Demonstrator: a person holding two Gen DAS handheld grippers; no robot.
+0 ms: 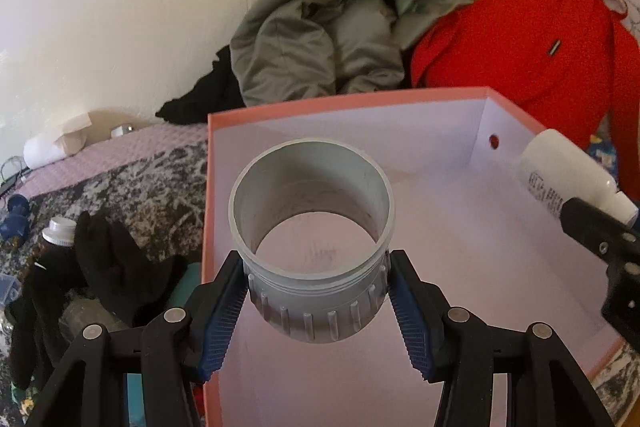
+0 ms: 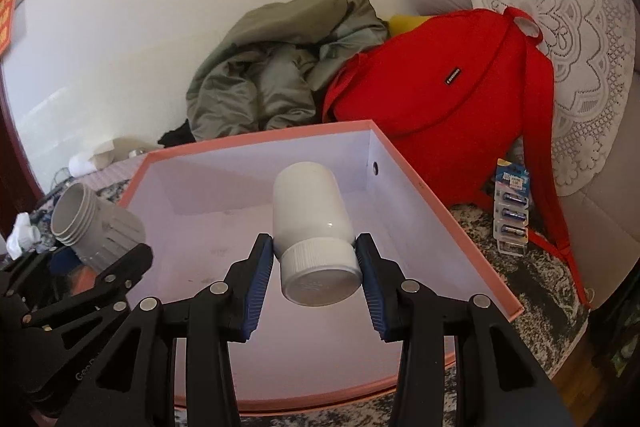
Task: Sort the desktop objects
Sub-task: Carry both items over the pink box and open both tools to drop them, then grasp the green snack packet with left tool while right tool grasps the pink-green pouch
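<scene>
Right in front of me, the left gripper is clamping its blue pads on the ribbed collar of a grey pipe fitting, holding it open end forward above the pink-rimmed box. Beside it, the right gripper is pinching a white bottle by its cap, also hanging over the box's pale floor, which is showing bare wherever I can see it. This looks like the dropping-in step: both pieces are waiting to be lowered and released inside the walls. Further back, a battery pack is lying by a red backpack, with a grey-green jacket heaped against the wall.
</scene>
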